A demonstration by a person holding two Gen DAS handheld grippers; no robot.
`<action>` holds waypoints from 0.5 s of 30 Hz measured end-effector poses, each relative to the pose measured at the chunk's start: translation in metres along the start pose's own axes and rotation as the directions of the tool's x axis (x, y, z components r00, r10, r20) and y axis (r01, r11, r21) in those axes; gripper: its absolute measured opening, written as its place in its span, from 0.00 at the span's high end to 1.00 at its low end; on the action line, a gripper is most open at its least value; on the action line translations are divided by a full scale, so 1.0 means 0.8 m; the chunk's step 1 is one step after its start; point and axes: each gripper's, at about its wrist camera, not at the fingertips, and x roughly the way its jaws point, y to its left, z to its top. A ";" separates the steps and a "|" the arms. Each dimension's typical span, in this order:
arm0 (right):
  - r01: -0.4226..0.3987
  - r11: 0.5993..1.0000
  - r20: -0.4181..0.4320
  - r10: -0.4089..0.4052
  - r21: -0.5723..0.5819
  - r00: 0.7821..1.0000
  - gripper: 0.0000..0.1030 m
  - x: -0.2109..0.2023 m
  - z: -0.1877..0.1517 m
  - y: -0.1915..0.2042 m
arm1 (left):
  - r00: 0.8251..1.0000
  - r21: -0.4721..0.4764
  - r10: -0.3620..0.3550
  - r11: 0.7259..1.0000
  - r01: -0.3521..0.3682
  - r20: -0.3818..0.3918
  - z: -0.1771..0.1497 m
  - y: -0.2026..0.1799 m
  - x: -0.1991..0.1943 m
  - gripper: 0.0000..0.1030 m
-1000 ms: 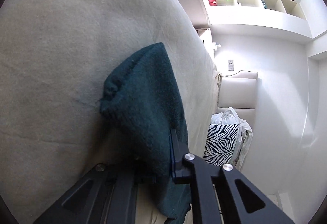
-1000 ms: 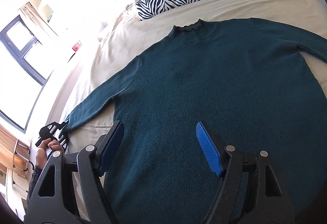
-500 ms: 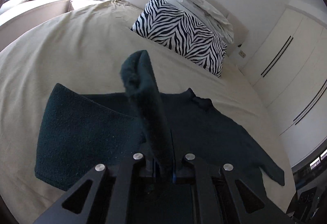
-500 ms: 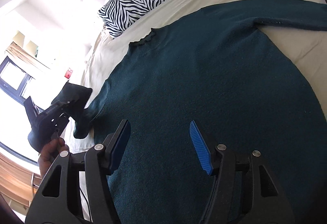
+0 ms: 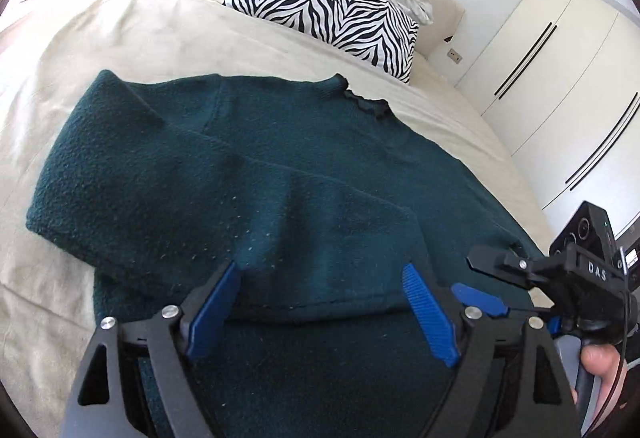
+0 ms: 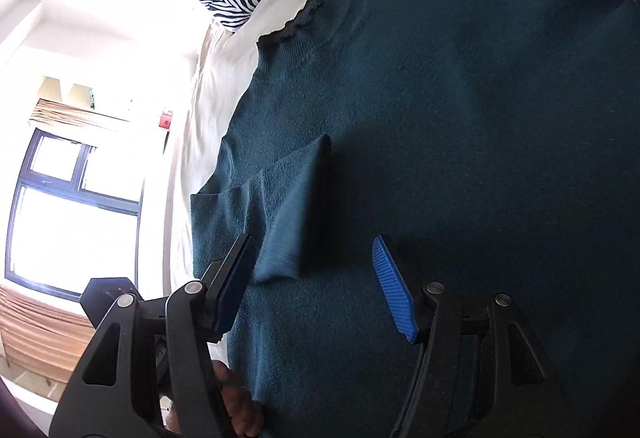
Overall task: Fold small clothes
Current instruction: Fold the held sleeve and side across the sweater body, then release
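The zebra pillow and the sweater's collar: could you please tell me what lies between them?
Only bare beige bedsheet separates the zebra pillow from the sweater collar, seen clearly in the left wrist view.

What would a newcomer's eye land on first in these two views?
A dark teal knitted sweater spread on the beige bed sheet, one sleeve folded across its body. Behind it, a zebra-striped pillow at the bed's head. The open left gripper hovers over the sweater, gripping nothing.
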 end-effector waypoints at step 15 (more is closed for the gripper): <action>0.143 0.960 -0.034 -0.156 -0.242 0.987 0.93 0.067 0.033 0.075 | 0.988 -0.238 -0.109 0.962 0.133 0.113 -0.007 0.082 -0.071 0.29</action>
